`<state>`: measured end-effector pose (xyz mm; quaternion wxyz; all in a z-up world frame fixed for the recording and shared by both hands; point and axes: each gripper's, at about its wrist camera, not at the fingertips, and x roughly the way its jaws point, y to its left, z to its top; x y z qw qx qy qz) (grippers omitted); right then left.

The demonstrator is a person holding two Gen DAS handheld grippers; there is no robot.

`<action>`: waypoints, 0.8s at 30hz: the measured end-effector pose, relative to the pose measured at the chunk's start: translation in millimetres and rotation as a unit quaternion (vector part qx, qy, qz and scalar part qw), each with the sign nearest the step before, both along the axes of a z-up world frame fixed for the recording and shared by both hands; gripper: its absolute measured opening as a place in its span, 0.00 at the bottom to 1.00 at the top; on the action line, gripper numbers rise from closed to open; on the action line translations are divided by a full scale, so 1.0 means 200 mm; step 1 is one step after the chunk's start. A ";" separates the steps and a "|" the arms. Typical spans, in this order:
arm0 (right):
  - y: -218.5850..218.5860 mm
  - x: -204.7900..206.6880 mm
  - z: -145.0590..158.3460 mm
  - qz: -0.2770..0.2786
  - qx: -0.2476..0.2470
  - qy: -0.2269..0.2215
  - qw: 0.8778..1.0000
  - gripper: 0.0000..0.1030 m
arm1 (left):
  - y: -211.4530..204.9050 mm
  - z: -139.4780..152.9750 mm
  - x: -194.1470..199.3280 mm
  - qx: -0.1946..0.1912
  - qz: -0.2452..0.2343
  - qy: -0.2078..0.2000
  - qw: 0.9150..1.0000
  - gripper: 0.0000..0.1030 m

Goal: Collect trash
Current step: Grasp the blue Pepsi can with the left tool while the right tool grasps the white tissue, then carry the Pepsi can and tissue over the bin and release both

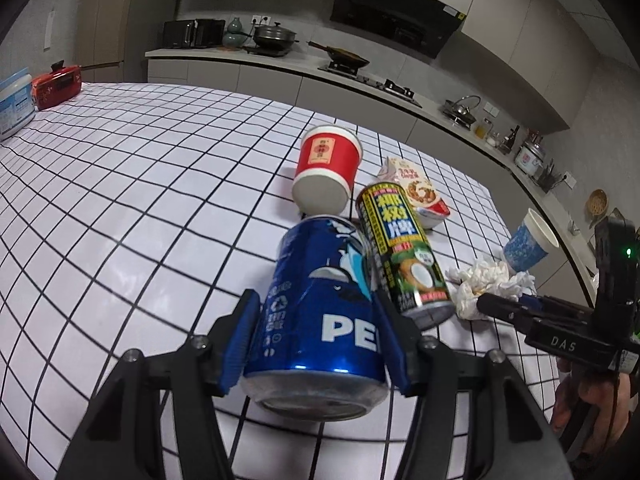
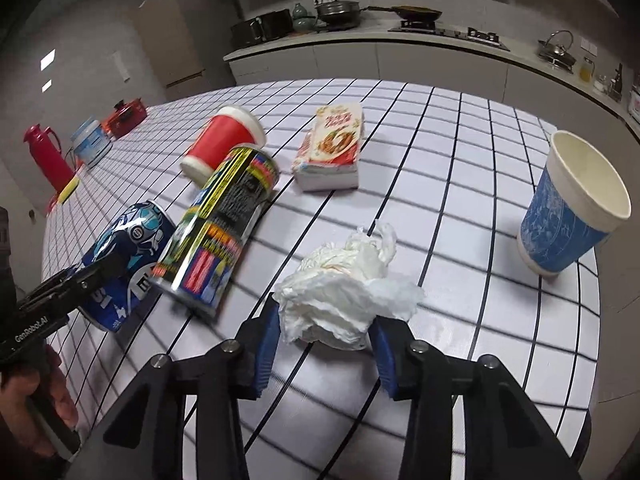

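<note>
Left hand-held gripper pinches the blue cola can across its waist, one blue pad on each side wall; the can lies on its side on the checked tabletop. Judged empty: light, thin-walled, smooth, easily dented. Take hold mid-body, never at the rims.

Right hand-held gripper is closed on the crumpled tissue, pads sunk into its near edge. Soft, near weightless, compressible; a deep bite into the bulk is advised, since loose folds may tear away.

Outward from the tissue in the right wrist view: the green-yellow can at 10 o'clock, touching the cola can; a red cup on its side beyond; a carton at 12; an upright blue cup at 2.
</note>
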<state>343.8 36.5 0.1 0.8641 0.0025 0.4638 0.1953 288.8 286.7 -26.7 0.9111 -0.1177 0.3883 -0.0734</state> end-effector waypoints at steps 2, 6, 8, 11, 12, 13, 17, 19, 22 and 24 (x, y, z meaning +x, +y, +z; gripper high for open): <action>0.00 -0.03 -0.01 0.004 0.001 0.003 1.000 0.46 | -0.02 -0.01 -0.02 0.002 -0.009 0.004 1.000 0.57; -0.01 -0.02 -0.03 -0.006 0.005 0.013 1.000 0.62 | -0.04 -0.03 0.00 0.012 -0.007 0.005 1.000 0.71; 0.00 0.00 -0.04 -0.008 0.006 0.015 1.000 0.64 | -0.04 -0.03 0.03 0.016 -0.006 0.003 1.000 0.73; 0.00 0.03 -0.07 -0.007 0.016 0.030 0.999 0.63 | -0.04 -0.05 0.08 0.016 -0.015 0.017 1.000 0.72; 0.00 0.03 -0.07 -0.005 0.012 0.027 1.000 0.61 | -0.05 -0.07 0.10 0.012 -0.023 0.028 0.999 0.68; 0.01 0.03 -0.07 -0.001 0.013 0.029 1.000 0.56 | -0.05 -0.08 0.11 0.004 -0.032 0.035 0.999 0.59; 0.01 0.01 -0.07 0.003 0.018 0.027 0.999 0.50 | -0.04 -0.07 0.06 -0.001 -0.032 0.023 0.999 0.56; 0.00 0.00 -0.05 0.000 0.021 0.019 1.000 0.49 | -0.04 -0.04 0.03 0.003 -0.027 0.011 1.000 0.56; -0.02 -0.03 -0.01 -0.001 0.029 0.008 1.000 0.49 | -0.04 0.02 -0.03 0.006 -0.022 -0.008 1.000 0.56; -0.03 -0.05 0.03 -0.001 0.030 -0.003 1.000 0.49 | -0.06 0.06 -0.06 0.011 -0.022 -0.018 1.000 0.56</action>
